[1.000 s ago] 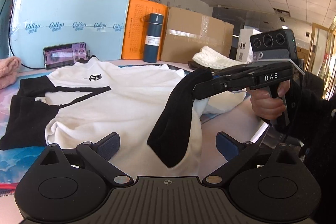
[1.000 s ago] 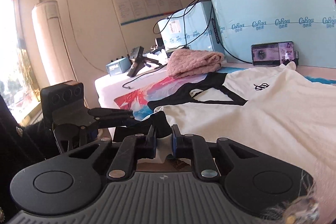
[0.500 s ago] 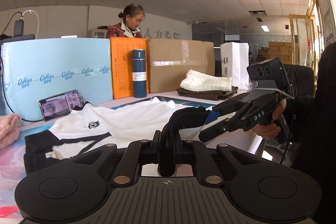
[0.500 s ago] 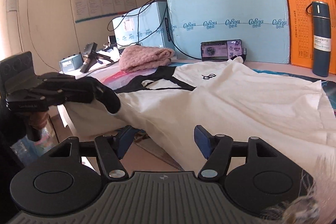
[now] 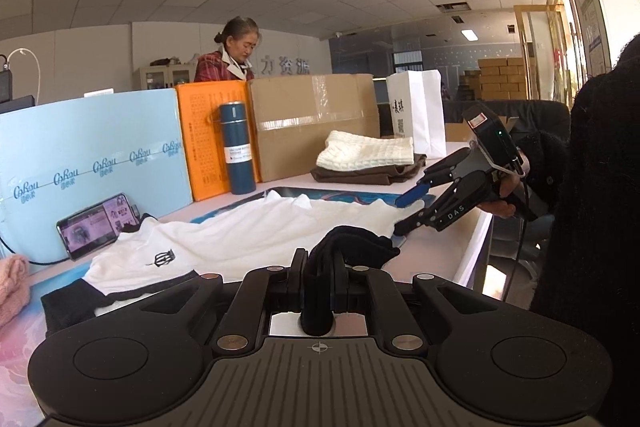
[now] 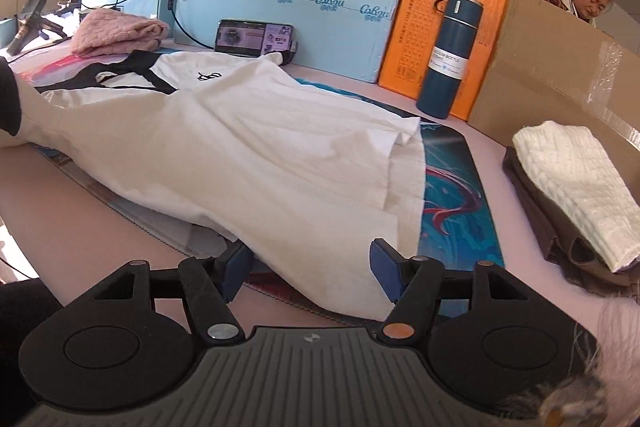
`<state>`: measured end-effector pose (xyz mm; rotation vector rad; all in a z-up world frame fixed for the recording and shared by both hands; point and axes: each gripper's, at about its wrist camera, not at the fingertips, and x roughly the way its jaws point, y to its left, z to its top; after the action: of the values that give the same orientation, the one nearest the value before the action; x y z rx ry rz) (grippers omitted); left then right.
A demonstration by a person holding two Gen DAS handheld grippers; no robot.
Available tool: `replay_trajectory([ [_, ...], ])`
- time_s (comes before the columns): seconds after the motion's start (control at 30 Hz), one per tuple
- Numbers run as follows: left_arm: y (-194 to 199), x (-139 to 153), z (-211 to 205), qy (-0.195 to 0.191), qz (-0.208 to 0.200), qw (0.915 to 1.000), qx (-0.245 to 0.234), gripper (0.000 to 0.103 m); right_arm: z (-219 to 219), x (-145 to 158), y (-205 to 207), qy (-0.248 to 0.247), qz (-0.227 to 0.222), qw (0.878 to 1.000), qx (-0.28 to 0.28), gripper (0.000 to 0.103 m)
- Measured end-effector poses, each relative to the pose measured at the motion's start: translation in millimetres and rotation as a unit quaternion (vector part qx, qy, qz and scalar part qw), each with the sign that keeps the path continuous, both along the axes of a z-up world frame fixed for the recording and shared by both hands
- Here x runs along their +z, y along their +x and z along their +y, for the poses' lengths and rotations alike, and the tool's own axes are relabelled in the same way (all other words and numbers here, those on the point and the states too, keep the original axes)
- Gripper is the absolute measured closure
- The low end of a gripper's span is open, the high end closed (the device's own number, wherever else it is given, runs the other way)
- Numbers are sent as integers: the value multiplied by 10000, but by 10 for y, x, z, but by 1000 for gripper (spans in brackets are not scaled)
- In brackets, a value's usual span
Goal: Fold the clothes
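A white shirt (image 6: 256, 151) with black collar and black sleeve cuffs lies spread on the table; it also shows in the left wrist view (image 5: 256, 235). My left gripper (image 5: 319, 281) is shut on the shirt's black sleeve cuff (image 5: 352, 247) and holds it above the near side of the shirt. My right gripper (image 6: 310, 263) is open, its blue pads either side of the shirt's bottom hem corner, touching nothing. In the left wrist view the right gripper (image 5: 404, 215) sits open at the hem's right end.
A patterned mat (image 6: 456, 187) lies under the shirt. Behind stand a blue thermos (image 6: 448, 55), a phone (image 6: 254, 39), blue and orange boxes and a cardboard box (image 6: 560, 75). A folded white knit on brown cloth (image 6: 576, 183) lies right, a pink knit (image 6: 116, 31) far left.
My right gripper let go of the black cuff, opened and moved right to the bottom hem. My left gripper closed on the cuff and holds it.
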<state>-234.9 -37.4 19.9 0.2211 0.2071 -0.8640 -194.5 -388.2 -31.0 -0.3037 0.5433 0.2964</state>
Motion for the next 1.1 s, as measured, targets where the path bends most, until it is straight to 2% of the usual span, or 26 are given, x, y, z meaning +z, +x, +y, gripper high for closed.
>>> replay_trajectory([
  [0.03, 3, -15, 8, -21, 27, 10000, 9, 94, -52, -8, -10, -121, -54, 9999, -85, 51],
  [0.07, 4, -28, 16, -37, 48, 10000, 19, 94, -80, -20, -6, -169, -59, 9998, -93, 66],
  [0.1, 1, -36, 20, -39, 55, 10000, 32, 94, -90, -21, -13, -180, -32, 9998, -53, 76],
  [0.13, -2, -40, 24, -30, 57, 10000, 45, 94, -99, -21, -19, -189, -4, 9998, -11, 93],
  [0.17, -10, -40, 28, -17, 67, 10000, 44, 94, -108, -21, -26, -199, 23, 9998, 31, 97],
  [0.3, -109, -11, 39, 102, 200, 9996, -172, 95, -118, 37, -179, -121, 41, 9998, 139, 100],
  [0.4, -157, -5, 16, 365, 340, 9979, -419, 95, -154, 125, -328, -15, -119, 9999, 41, 100],
  [0.5, -22, 12, 45, 493, 86, 9987, -8, 95, -166, 184, -311, 86, -256, 9996, 22, 100],
  [0.6, 231, 138, 94, 621, -503, 9954, 520, 95, -156, 281, -181, 101, -445, 9989, 49, 100],
  [0.67, 483, 282, 122, 735, -785, 9921, 644, 95, -182, 398, -50, 274, -620, 9976, 125, 100],
  [0.73, 787, 413, 131, 857, -945, 9893, 702, 95, -221, 509, 118, 544, -738, 9956, 212, 100],
  [0.83, 1270, 543, 114, 1010, -924, 9877, 752, 95, -255, 620, 416, 757, -755, 9939, 273, 100],
  [0.87, 1419, 572, 115, 1014, -817, 9887, 748, 95, -250, 631, 515, 735, -728, 9943, 256, 100],
  [0.97, 1678, 513, 163, 711, 200, 9960, 503, 91, -216, 589, 687, 650, -541, 9962, 198, 100],
  [1.0, 1653, 439, 178, 602, 461, 9961, 454, 87, -201, 541, 693, 564, -457, 9971, 206, 100],
  [1.03, 1598, 348, 187, 529, 725, 9950, 440, 78, -195, 485, 680, 481, -382, 9979, 187, 100],
  [1.1, 1434, 158, 199, 440, 1216, 9898, 590, 69, -212, 396, 659, 440, -275, 9986, 71, 100],
])
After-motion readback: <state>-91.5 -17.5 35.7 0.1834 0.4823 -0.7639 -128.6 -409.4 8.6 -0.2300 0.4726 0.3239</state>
